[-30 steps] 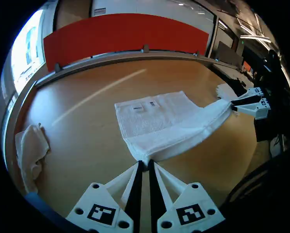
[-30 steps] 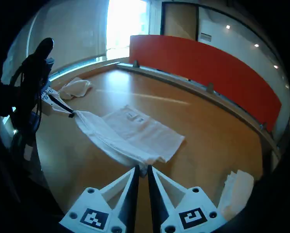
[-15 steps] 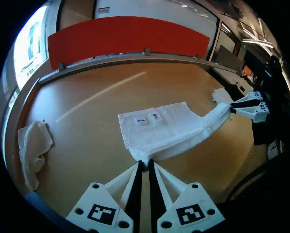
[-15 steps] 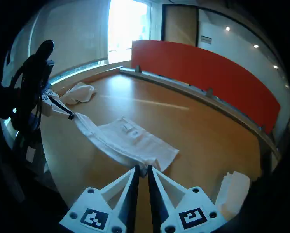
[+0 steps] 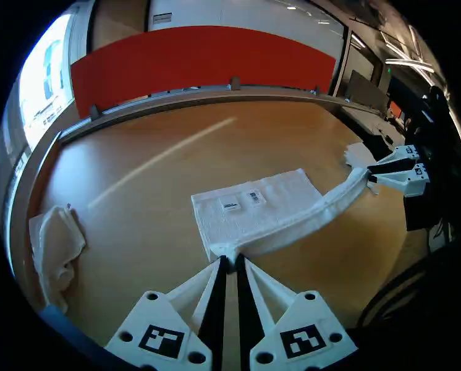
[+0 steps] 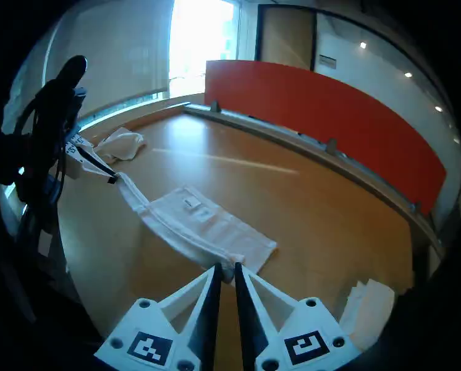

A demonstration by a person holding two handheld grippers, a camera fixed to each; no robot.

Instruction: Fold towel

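Left claw [image 5: 230, 264] and right claw [image 6: 225, 272] each clamp, nearly closed, a corner of the white towel [image 5: 255, 207]

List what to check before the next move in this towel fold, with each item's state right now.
1. Left tongs shut on a near corner of the towel: ok.
2. Right tongs shut on the other near corner: ok.
3. Near edge lifted and stretched between the tongs: ok.
4. Far half lying flat on the table, tags facing up: ok.
5. Crumpled cloth lying apart from the towel: ok.
6. Enough fabric pinched at each corner to hold through the fold: cannot tell.
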